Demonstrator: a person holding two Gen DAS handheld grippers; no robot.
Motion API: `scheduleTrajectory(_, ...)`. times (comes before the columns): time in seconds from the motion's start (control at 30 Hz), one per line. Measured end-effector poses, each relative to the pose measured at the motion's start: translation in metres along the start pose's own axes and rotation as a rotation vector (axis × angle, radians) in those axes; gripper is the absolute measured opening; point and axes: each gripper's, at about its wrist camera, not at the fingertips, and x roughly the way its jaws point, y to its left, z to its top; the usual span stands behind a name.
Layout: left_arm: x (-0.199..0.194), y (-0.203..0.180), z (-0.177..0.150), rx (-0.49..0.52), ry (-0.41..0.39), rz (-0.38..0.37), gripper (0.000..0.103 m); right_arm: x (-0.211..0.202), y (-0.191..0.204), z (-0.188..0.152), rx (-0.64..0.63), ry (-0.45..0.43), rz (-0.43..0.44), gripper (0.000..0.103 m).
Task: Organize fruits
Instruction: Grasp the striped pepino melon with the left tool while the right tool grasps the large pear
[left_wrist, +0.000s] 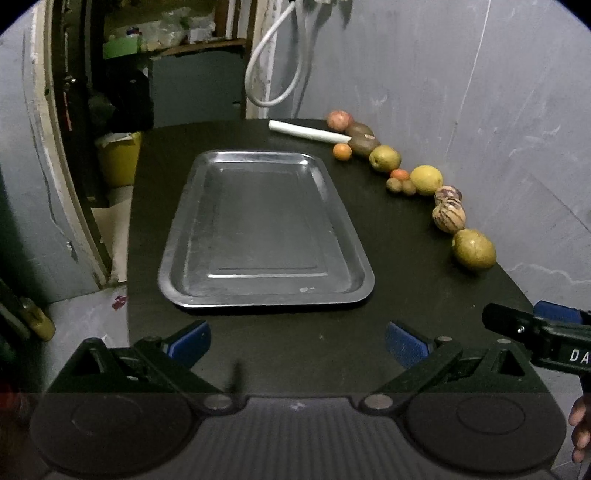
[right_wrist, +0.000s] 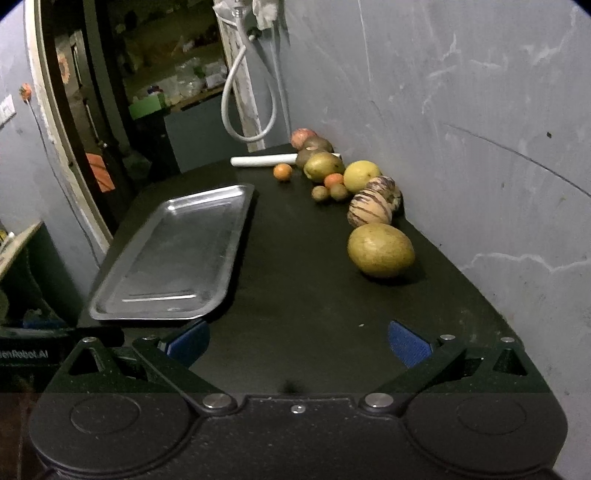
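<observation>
An empty metal tray (left_wrist: 266, 225) lies on the black table; it also shows in the right wrist view (right_wrist: 173, 258). Several fruits line the right wall: a large yellow-green fruit (left_wrist: 474, 249) (right_wrist: 380, 250) nearest, two striped melons (left_wrist: 448, 217) (right_wrist: 370, 212), a lemon (left_wrist: 426, 179) (right_wrist: 361, 175), small kiwis (left_wrist: 400, 185) (right_wrist: 328, 192), small oranges (left_wrist: 342, 151) (right_wrist: 283, 172), a pear (left_wrist: 385, 158) (right_wrist: 323, 165) and a red apple (left_wrist: 340, 119) (right_wrist: 302, 137). My left gripper (left_wrist: 297, 343) is open and empty before the tray. My right gripper (right_wrist: 298, 341) is open and empty, short of the fruits.
A white cylinder (left_wrist: 308, 131) (right_wrist: 263, 160) lies at the table's far end. A white hose (left_wrist: 271, 66) hangs on the back wall. The grey wall (right_wrist: 480, 147) borders the table on the right. A yellow bucket (left_wrist: 118, 157) stands on the floor at left.
</observation>
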Motion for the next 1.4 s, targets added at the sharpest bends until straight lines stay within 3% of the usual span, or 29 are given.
scheduleTrajectory(0.3,0.048,-0.009,0.040,-0.006,0.069,-0.038,0.103,0.035,-0.004,0.006,-0.137,0.004,-0.064,0.103)
scheduleTrajectory(0.43,0.072,-0.023,0.067,0.006,0.072,-0.075,0.103,0.054,-0.016,0.015,-0.128,-0.001,-0.106,0.103)
scheduleTrajectory(0.7,0.125,-0.092,0.121,0.130,0.098,-0.240,0.103,0.093,-0.049,0.033,-0.058,0.010,-0.153,0.102)
scheduleTrajectory(0.87,0.161,-0.136,0.141,0.216,0.142,-0.313,0.102,0.112,-0.059,0.040,-0.043,0.022,-0.137,0.102)
scheduleTrajectory(1.17,0.214,-0.184,0.146,0.361,0.210,-0.315,0.102,0.132,-0.064,0.045,-0.108,0.041,-0.079,0.092)
scheduleTrajectory(1.4,0.230,-0.187,0.137,0.359,0.249,-0.312,0.097,0.139,-0.069,0.046,-0.119,0.044,-0.070,0.087)
